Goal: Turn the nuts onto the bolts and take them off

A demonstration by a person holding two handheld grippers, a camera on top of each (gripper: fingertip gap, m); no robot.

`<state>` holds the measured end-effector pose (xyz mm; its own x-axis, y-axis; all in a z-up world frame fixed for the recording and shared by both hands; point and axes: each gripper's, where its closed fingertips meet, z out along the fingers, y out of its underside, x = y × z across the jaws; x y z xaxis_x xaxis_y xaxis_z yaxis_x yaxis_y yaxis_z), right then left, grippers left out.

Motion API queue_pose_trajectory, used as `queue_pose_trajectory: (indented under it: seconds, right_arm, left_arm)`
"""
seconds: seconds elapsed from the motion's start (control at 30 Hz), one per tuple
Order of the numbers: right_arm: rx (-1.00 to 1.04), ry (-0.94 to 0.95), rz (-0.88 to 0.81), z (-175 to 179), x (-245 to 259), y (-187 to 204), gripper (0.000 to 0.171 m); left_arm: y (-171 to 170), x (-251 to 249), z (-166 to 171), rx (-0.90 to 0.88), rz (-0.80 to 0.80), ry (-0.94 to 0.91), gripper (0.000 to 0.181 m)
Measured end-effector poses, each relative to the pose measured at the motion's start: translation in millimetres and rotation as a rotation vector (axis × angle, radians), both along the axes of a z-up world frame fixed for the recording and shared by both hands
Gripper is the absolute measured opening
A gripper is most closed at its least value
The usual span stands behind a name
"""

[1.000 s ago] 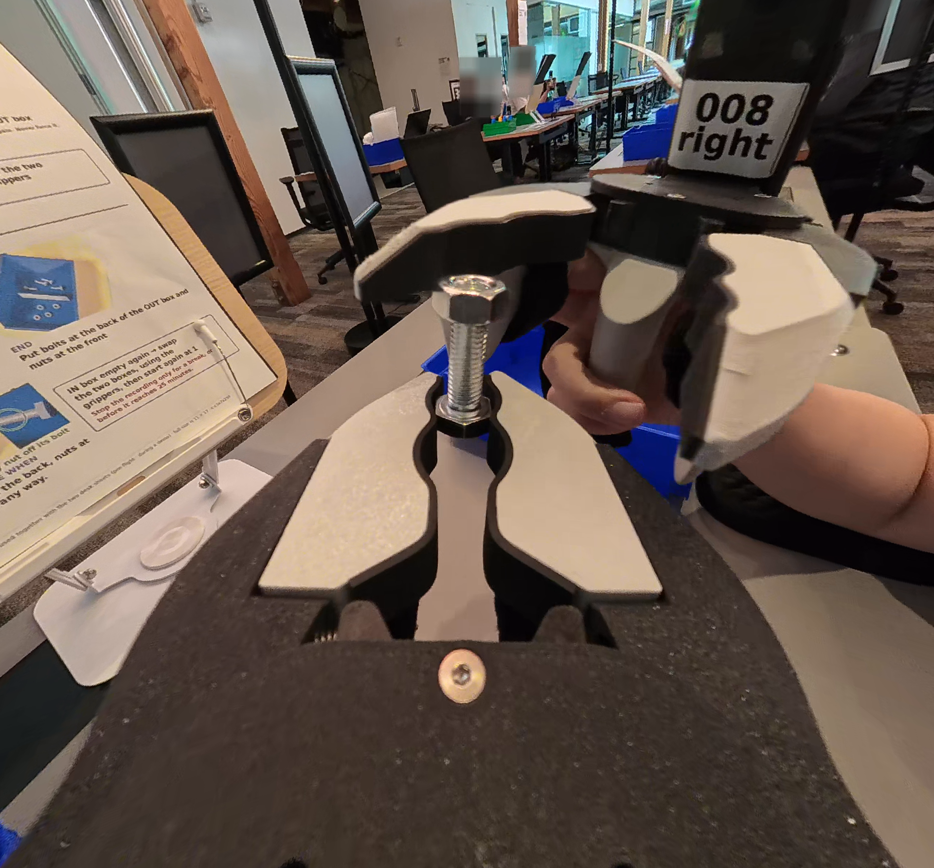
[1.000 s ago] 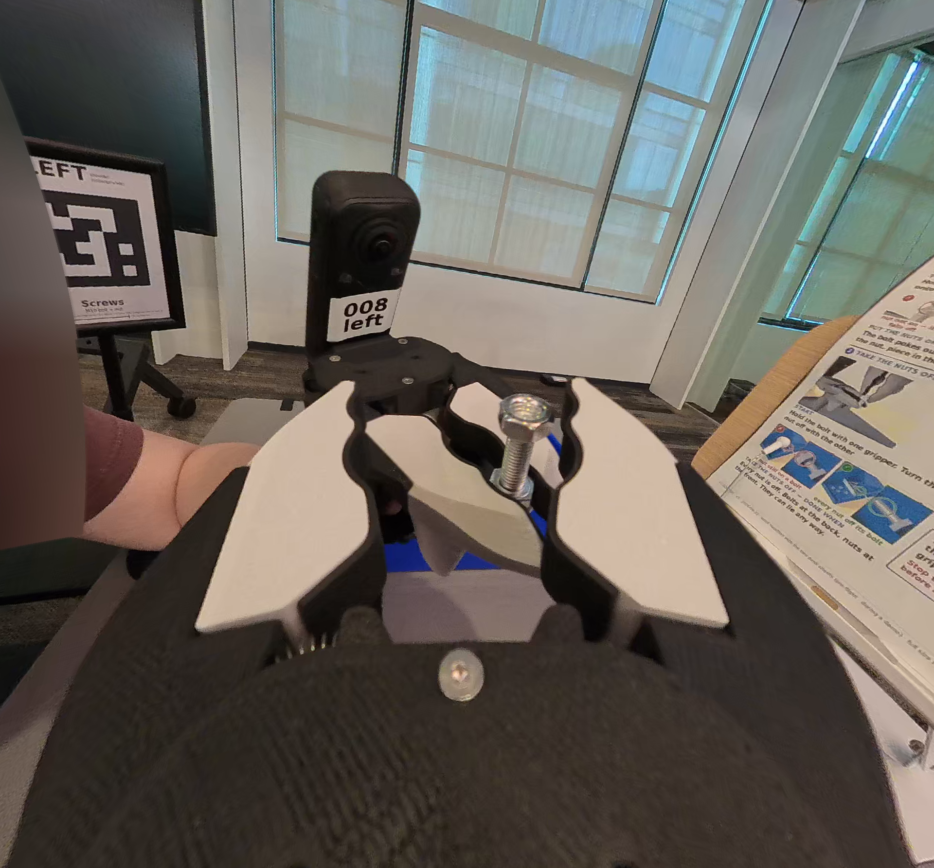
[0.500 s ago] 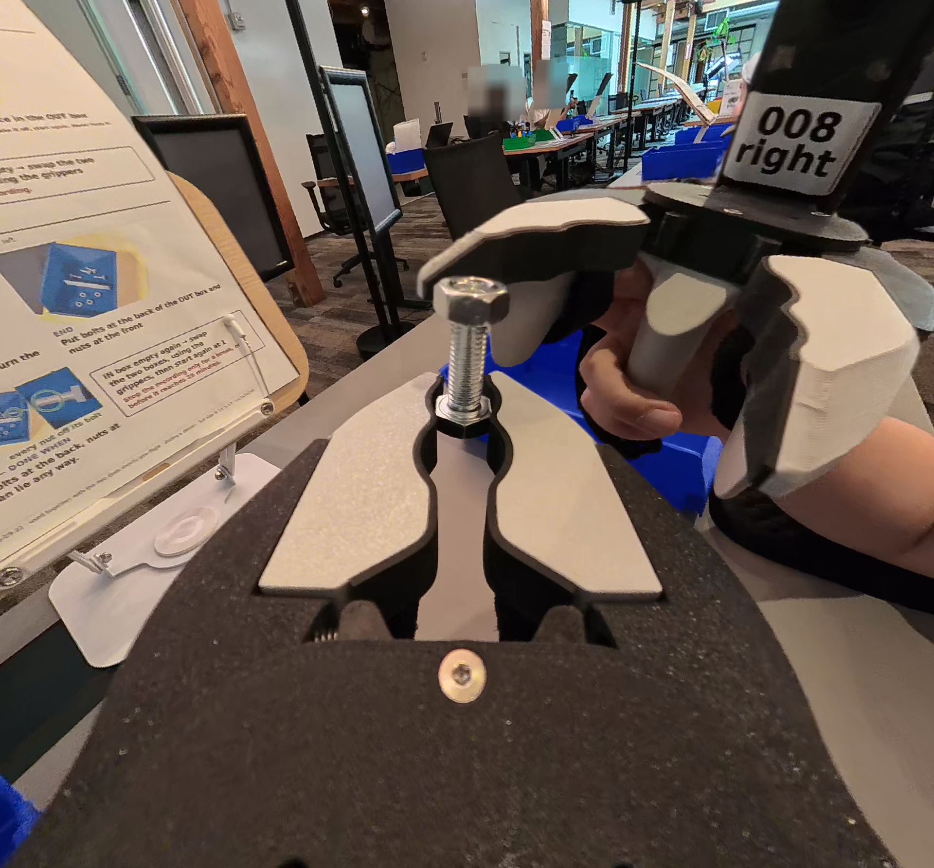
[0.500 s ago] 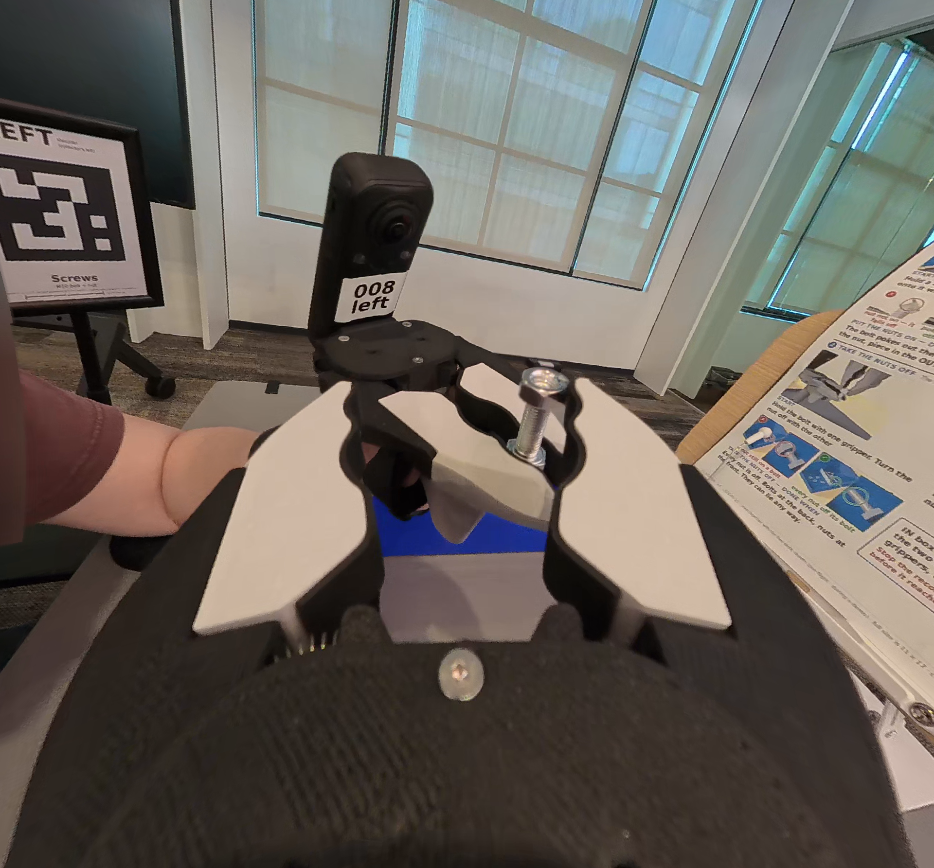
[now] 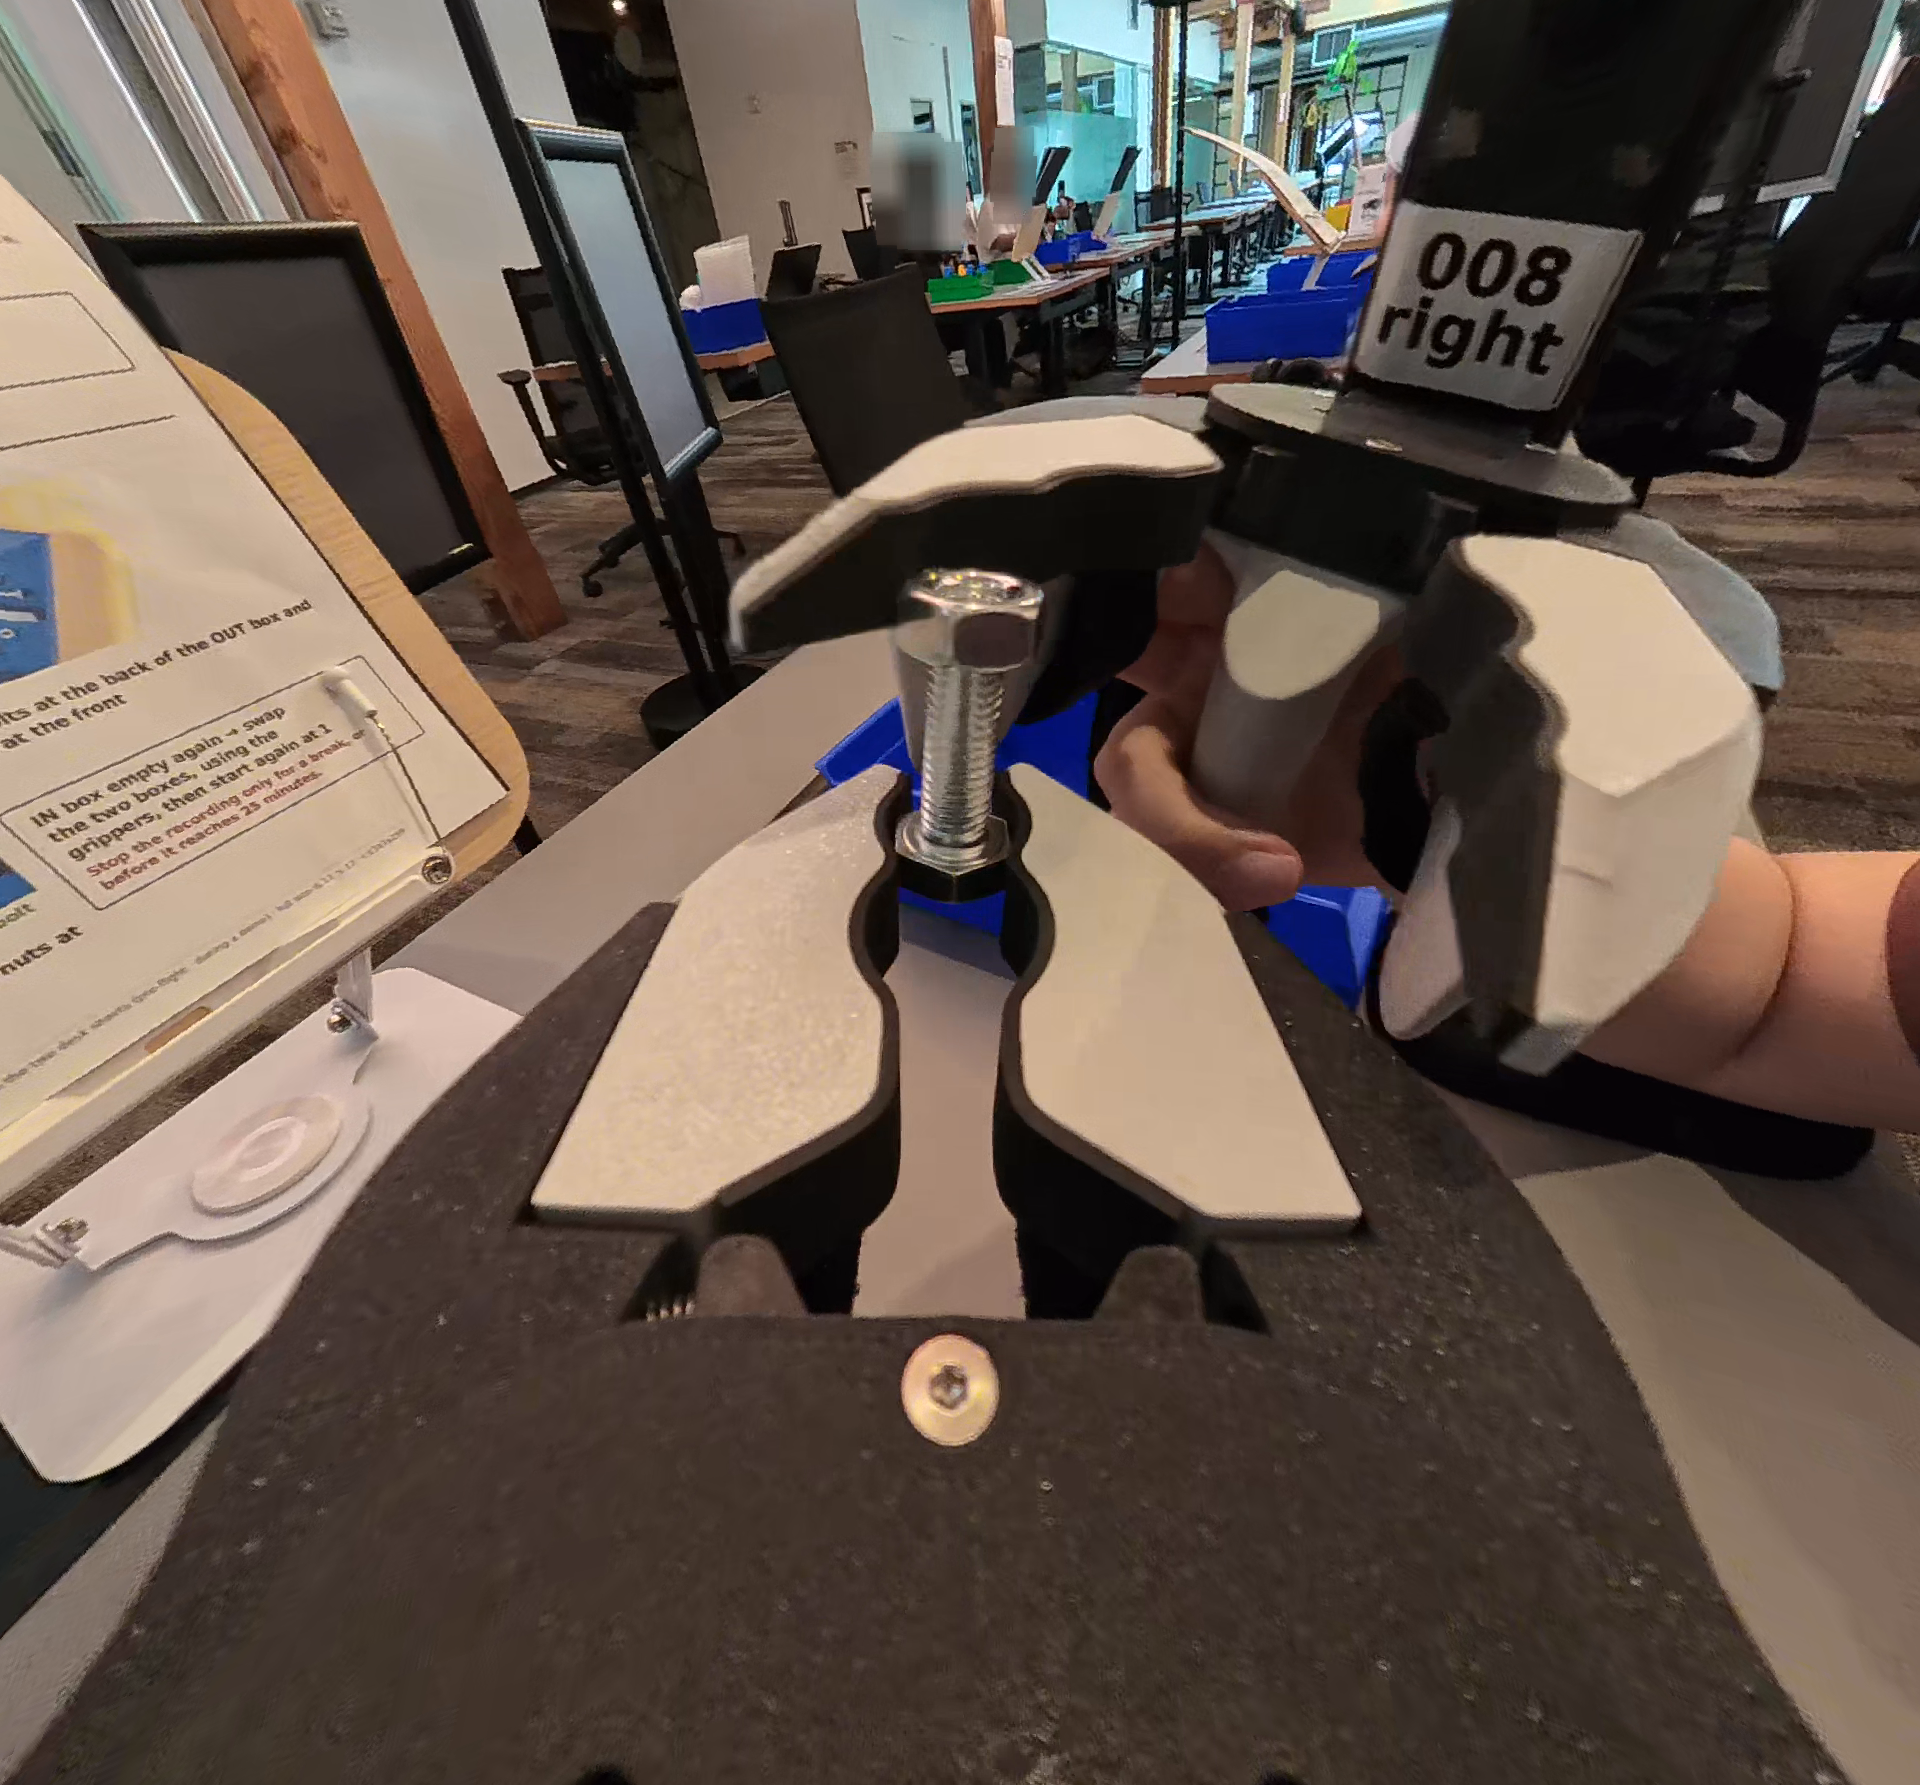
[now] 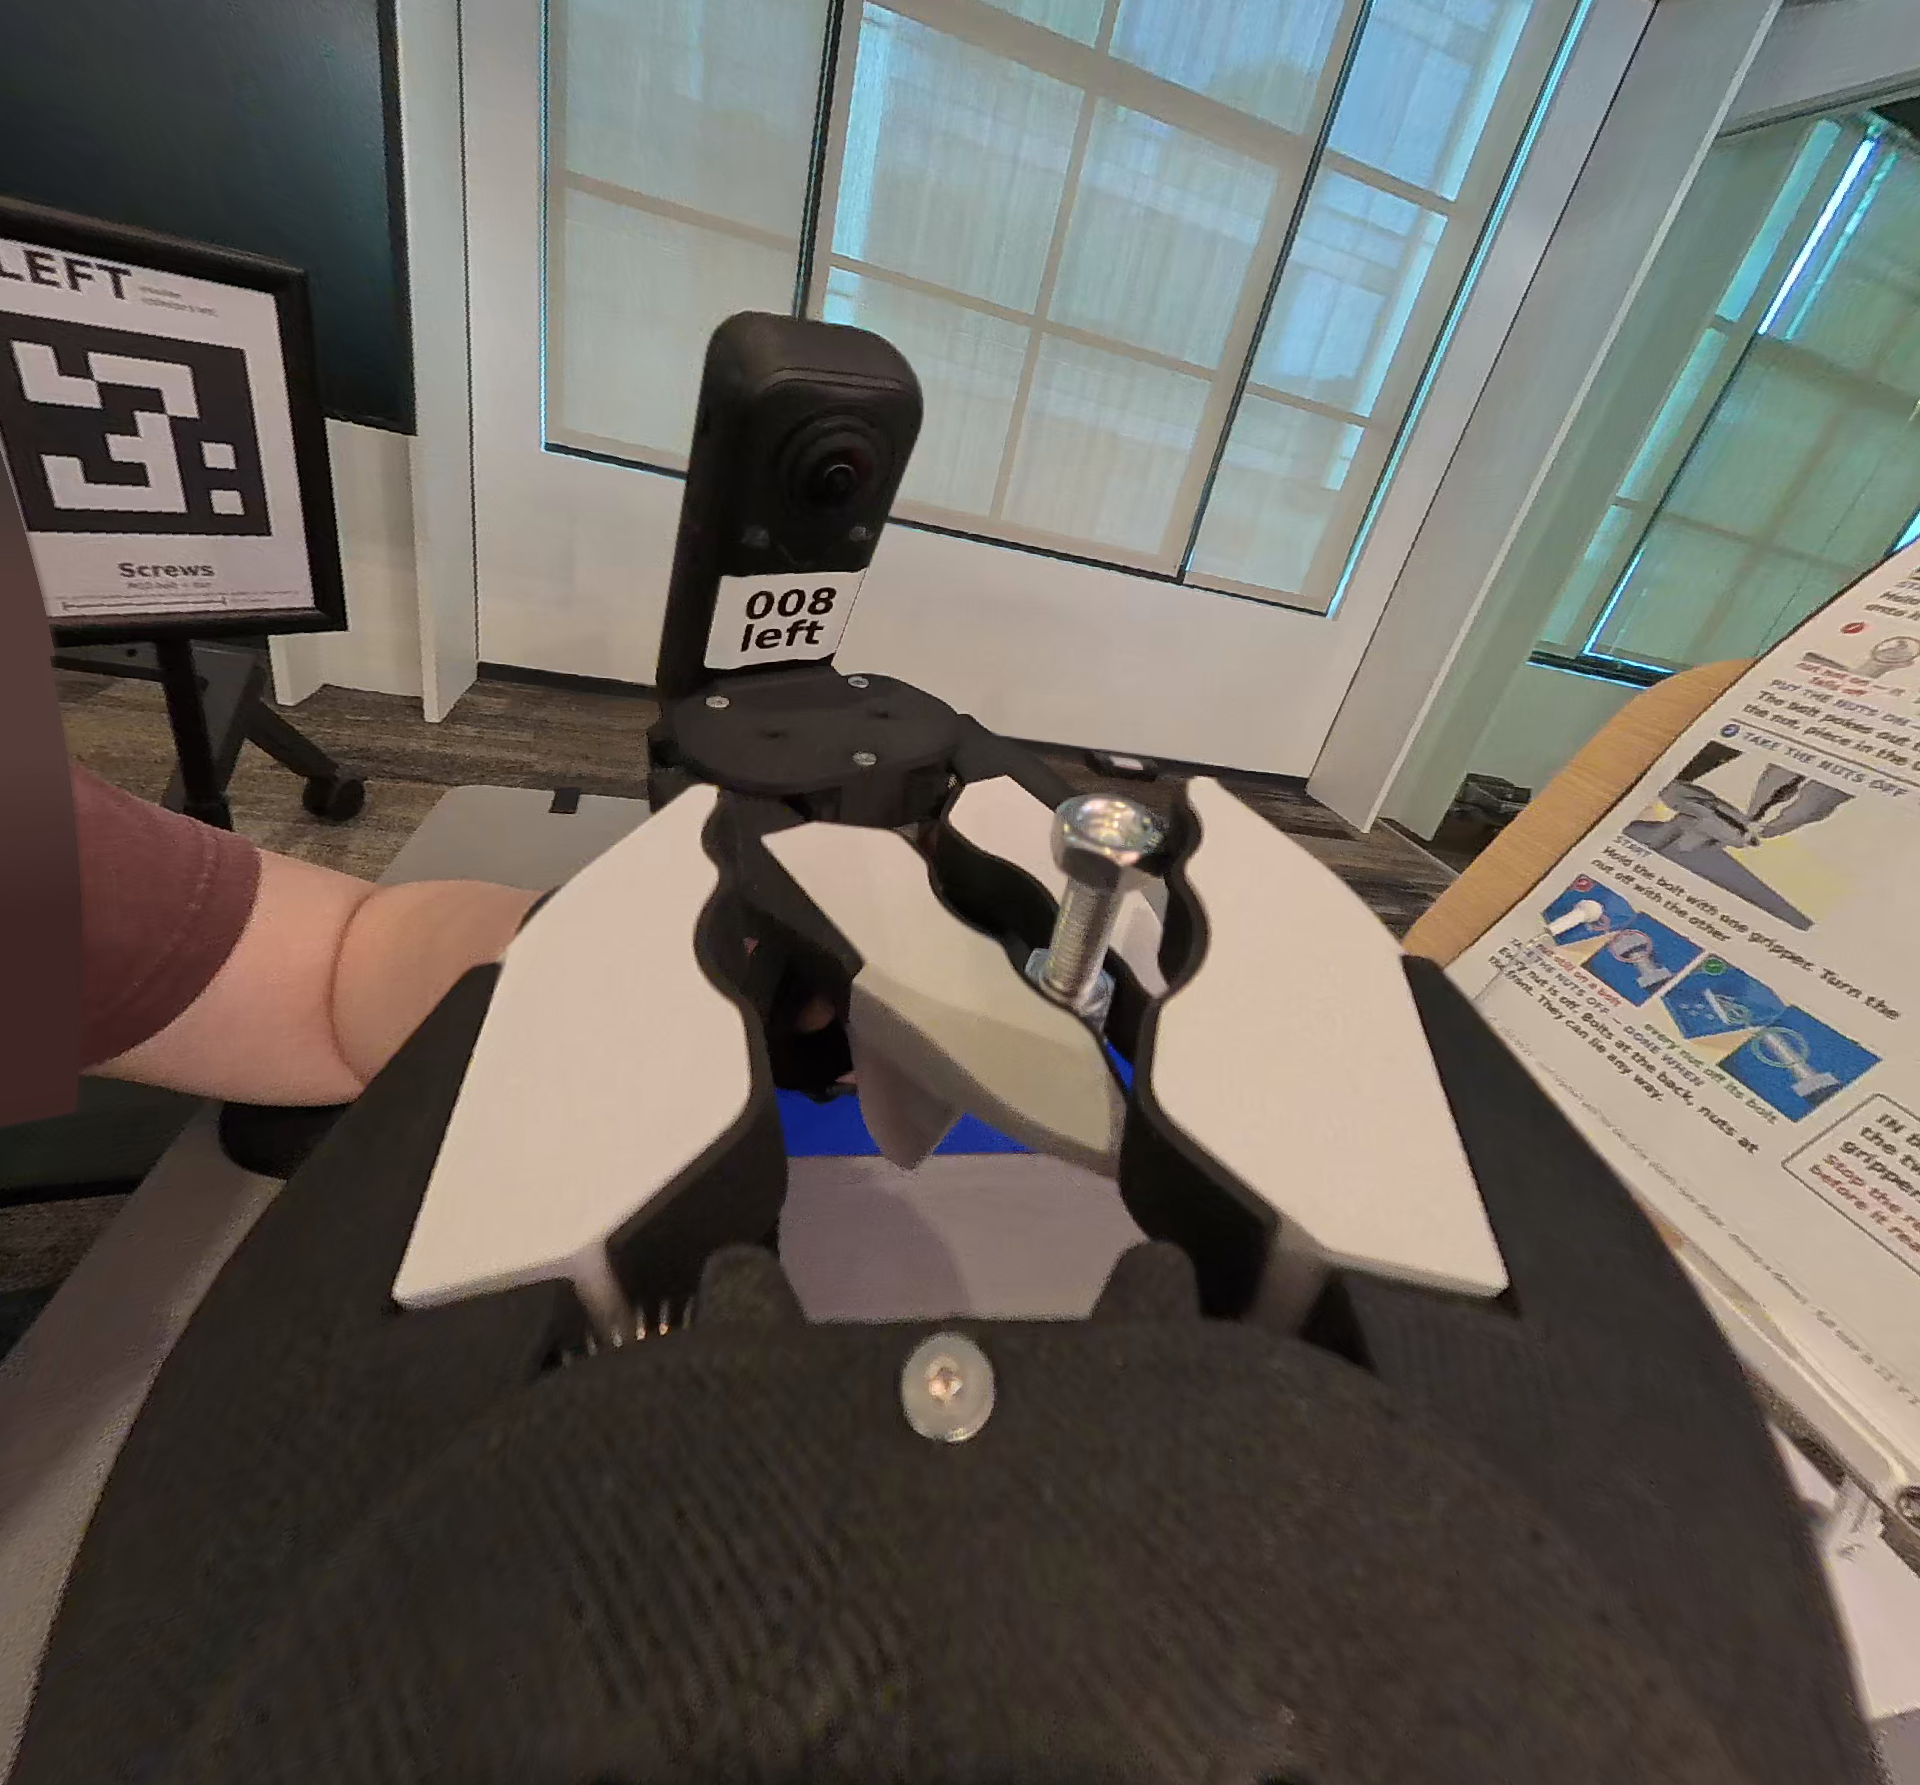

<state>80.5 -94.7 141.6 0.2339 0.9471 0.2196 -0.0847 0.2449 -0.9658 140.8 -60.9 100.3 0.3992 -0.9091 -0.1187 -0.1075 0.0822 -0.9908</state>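
Upright silver hex bolt (image 5: 961, 717), head up, nut (image 5: 951, 852) low on its thread.

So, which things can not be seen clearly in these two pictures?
- Left wrist view: bolt end below the nut, hidden by the left gripper fingers.
- Right wrist view: nut mostly hidden behind a left gripper finger.
- Both views: blue bin contents, covered by grippers.
- Left wrist view: right gripper mostly blocks its hand.

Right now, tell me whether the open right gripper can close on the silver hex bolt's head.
Probably yes. The right gripper stands open, the silver hex bolt stands upright between its fingers, head bare, while the left gripper clamps only the nut below.
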Motion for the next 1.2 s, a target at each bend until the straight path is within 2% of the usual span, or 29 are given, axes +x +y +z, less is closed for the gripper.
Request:
queue_pose_trajectory:
  seconds: [0.13,0.2,0.37,0.53,0.67,0.73,0.83,1.03,1.2]
  right_arm:
    - [0.014,0.007,-0.016,3.4,3.9,0.9,0.077]
    - [0.022,-0.004,-0.006,3.6,5.3,-1.0,0.069]
    - [0.013,0.041,-0.049,9.6,10.9,5.9,0.073]
    - [0.0,0.032,-0.012,5.0,4.4,1.7,0.075]
    - [0.031,-0.005,-0.023,4.1,4.2,-1.2,0.078]
    - [0.042,0.0,-0.009,7.6,7.6,-4.5,0.072]
    - [0.023,0.017,-0.021,11.6,12.0,-2.2,0.072]
    - [0.004,0.017,-0.011,5.1,4.4,-0.5,0.078]
    - [0.047,-0.029,-0.019,1.7,1.3,-5.6,0.079]
  left_arm:
    - [10.6,-13.0,7.2,-0.017,0.05,-0.034,0.014]
    - [15.2,-20.1,11.1,-0.029,0.068,-0.054,0.014]
    - [14.4,-21.4,12.5,-0.03,0.052,-0.057,0.014]
    - [-0.4,-4.3,3.4,-0.006,-0.022,-0.004,0.014]
    - [4.9,-7.2,3.0,-0.017,-0.001,-0.011,0.014]
    - [8.9,-12.9,6.2,-0.052,0.005,-0.038,0.014]
    - [12.8,-19.1,10.1,-0.062,0.01,-0.06,0.014]
    - [-9.5,-2.6,7.2,-0.014,-0.082,-0.017,0.014]
    - [-0.6,-10.4,9.8,-0.02,-0.031,-0.029,0.014]
